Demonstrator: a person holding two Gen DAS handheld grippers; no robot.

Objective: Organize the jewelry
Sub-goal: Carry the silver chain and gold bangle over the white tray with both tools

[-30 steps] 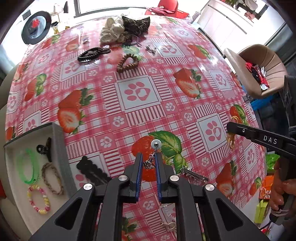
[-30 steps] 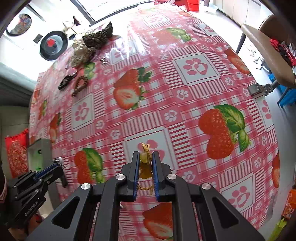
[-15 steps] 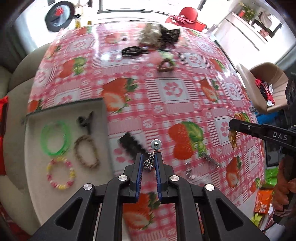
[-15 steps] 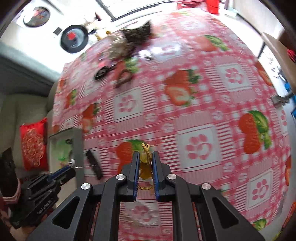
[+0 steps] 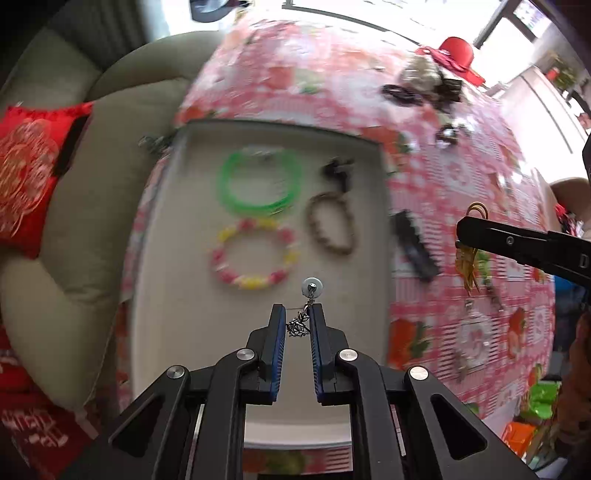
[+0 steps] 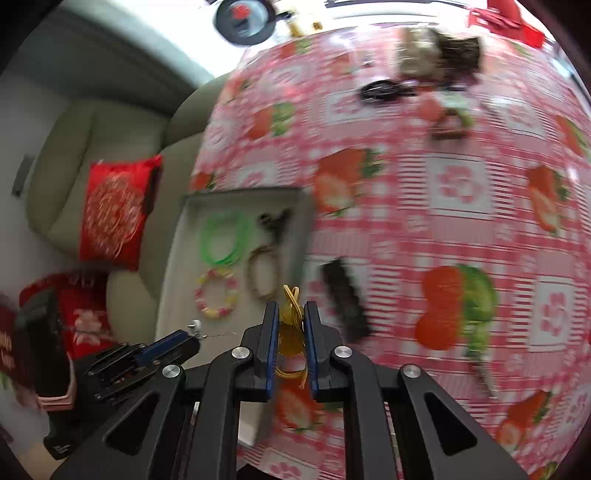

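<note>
While left gripper [image 5: 297, 325] jaws pinched silver earring [image 5: 301, 321] above tray [image 5: 184, 295], best release: low, clear of beaded bracelet [image 5: 255, 258]; right gripper [image 6: 290, 325] jaws pinched gold piece [image 6: 290, 332].

A beige sofa [image 5: 92, 155] runs along the left edge of the surface [image 6: 454, 184], which wears a pink checked cloth printed with strawberries. A red embroidered cushion [image 5: 29, 173] rests on the sofa. Beyond the surface's far edge, bright window daylight [image 5: 388, 11] washes in.
</note>
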